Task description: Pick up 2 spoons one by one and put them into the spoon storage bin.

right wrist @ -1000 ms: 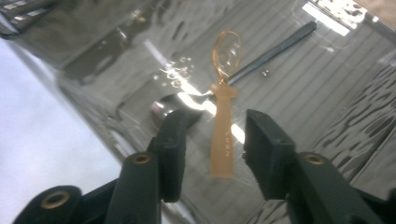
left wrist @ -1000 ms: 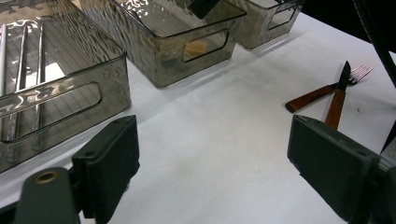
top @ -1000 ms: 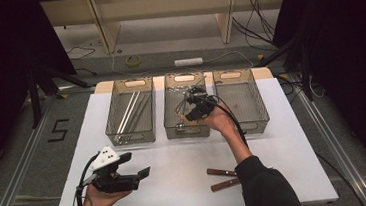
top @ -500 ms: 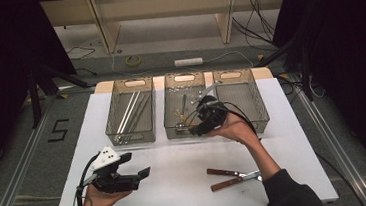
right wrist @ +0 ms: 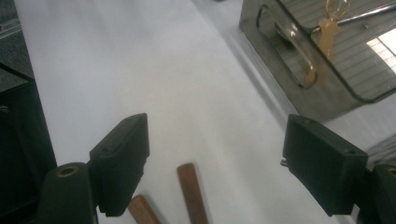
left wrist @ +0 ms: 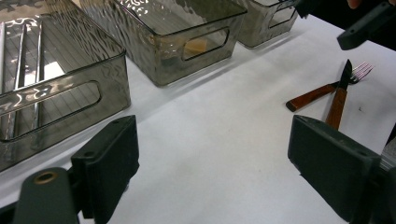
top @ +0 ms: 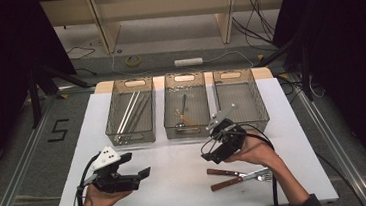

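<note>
White tabletop (top: 178, 183) carries three smoked-plastic bins in a row at its far side in the high view: the left bin (top: 130, 111) holds long metal rods, the middle bin (top: 186, 105) a spoon and a small amber piece, the right bin (top: 240, 98) little that can be made out. The right gripper (top: 209, 157) hangs over the table just in front of the middle and right bins, its jaws spread with nothing between them; they have just been opening. Directly below it, near the front edge, lie a wooden-handled knife (top: 222, 172) and a wooden-handled fork (top: 240, 180), crossing each other. The left gripper (top: 144, 173) is held low at the front left, jaws apart and empty.

Left gripper view: its two black jaws stand wide over bare white surface. The knife (left wrist: 338, 95) and fork (left wrist: 327, 89) lie off to the right, crossed, well apart from the jaws.

Right gripper view: jaws wide and empty, with two brown wooden handles (right wrist: 191, 193) on the table between them at the bottom. The middle bin (right wrist: 299, 88) sits at upper right.
</note>
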Demonstrator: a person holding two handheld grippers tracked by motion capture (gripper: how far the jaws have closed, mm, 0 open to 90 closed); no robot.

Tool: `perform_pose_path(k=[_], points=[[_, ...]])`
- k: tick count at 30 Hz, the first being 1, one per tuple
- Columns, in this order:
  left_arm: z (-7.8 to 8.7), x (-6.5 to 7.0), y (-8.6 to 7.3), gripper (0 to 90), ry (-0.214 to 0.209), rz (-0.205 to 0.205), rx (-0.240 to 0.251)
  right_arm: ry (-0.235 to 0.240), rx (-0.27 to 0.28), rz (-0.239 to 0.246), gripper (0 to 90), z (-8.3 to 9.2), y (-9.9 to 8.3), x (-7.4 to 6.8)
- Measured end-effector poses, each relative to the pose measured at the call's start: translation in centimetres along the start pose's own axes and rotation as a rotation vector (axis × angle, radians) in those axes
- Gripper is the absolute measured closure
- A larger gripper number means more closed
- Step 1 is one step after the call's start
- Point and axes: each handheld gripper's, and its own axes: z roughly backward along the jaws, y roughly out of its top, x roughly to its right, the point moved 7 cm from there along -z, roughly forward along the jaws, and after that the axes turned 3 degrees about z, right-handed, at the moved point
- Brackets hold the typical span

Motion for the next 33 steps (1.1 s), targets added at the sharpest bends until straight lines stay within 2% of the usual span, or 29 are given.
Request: perform_pose_path(k=[3, 6, 14, 25, 33], points=[[0.0, 0.0, 0.0, 15.9, 0.000, 0.001, 0.001, 0.006, 0.009, 0.000, 23.4, 0.1, -0.9, -0.5], [0.0, 0.0, 0.0, 15.9, 0.001, 0.002, 0.002, -0.004, 0.000, 0.007, 23.2, 0.2, -1.7, -1.0], [0.0, 0.0, 0.1, 15.9, -0.001, 0.002, 0.006, 0.019, -0.031, 0.029, 23.1, -0.1, -3.3, -2.1], [0.0, 0.1, 0.1, 15.9, -0.002, 0.001, 0.007, 0.033, -0.069, 0.040, 22.8, -0.6, -4.7, -2.7], [0.0, 0.1, 0.1, 15.9, 0.000, 0.001, 0.006, 0.036, -0.105, 0.068, 23.5, -0.9, -5.7, -3.1]])
